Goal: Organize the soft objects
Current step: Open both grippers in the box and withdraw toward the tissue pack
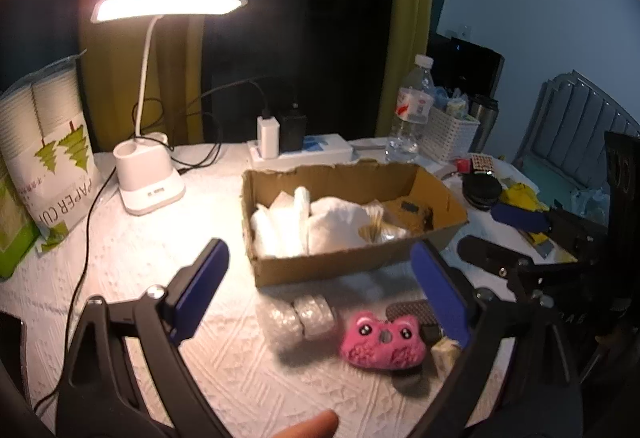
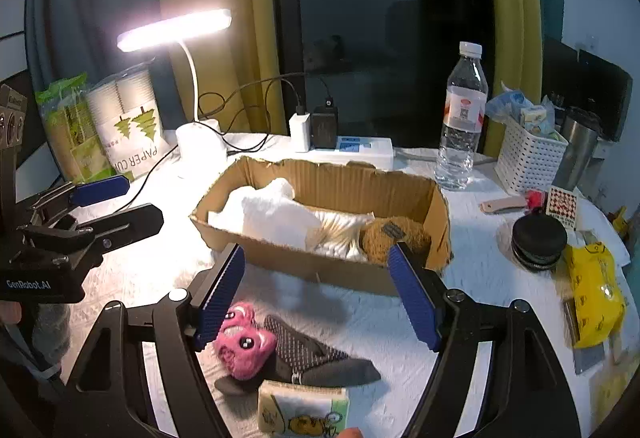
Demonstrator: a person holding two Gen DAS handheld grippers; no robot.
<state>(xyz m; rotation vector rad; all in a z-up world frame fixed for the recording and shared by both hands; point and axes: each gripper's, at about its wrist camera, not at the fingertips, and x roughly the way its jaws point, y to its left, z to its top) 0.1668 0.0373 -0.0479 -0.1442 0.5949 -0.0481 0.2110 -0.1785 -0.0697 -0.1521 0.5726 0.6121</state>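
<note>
— What lies nearest?
— A pink plush toy (image 2: pixel 244 344) on a grey sock (image 2: pixel 308 358), on the white tablecloth (image 1: pixel 240 370).
— The jaws?
— The left gripper (image 1: pixel 320 290) and right gripper (image 2: pixel 320 294) both stand wide apart, holding nothing.
— And farther back?
— The cardboard box (image 2: pixel 340 178), holding white cloths (image 2: pixel 276 214) and a brown plush (image 2: pixel 396 234).

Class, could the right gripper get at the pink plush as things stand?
Probably yes: the right gripper is open, and the pink plush lies uncovered on the table just inside its left finger.
</note>
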